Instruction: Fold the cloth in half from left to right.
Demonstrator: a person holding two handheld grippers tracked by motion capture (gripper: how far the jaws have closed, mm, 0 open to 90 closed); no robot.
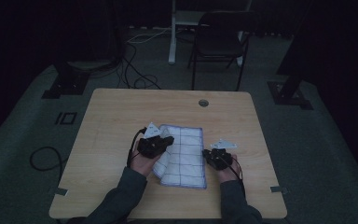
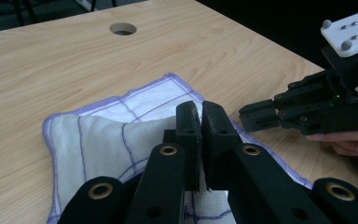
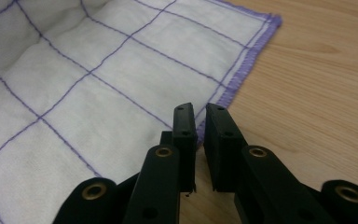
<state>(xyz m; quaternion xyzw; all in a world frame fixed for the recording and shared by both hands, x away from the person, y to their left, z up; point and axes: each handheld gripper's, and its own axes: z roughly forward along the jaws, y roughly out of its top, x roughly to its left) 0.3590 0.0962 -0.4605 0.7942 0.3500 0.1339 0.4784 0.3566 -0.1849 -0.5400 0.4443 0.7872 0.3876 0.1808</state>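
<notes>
1. Cloth (image 1: 182, 156) of this kind looks light, thin and limp: in all likelihood it sags and folds wherever it is lifted, and keeps no shape of its own.
2. Its woven surface should give the pads good purchase, so slipping seems unlikely; the risk is rather that one pinched layer drags the rest along the table (image 1: 121, 116).
3. The stitched hem and the corners look like the best places to take hold, since the edge is firmer there and a single layer can be picked off the wood.
4. The cloth is white with a grid of thin purple lines and a purple sewn border; it lies on the near middle of the light wooden table, between the two hands, with its left part turned over onto itself.
5. The left gripper (image 2: 200, 119) is clenched on a fold of the cloth; white fabric shows in the narrow slit between its jaws in the left gripper view.
6. The right gripper (image 3: 200, 122) sits at the cloth's right hem (image 3: 242, 70), jaws nearly together with a slim gap; the purple edge lies just at their tips, and whether it is pinched cannot be told.
</notes>
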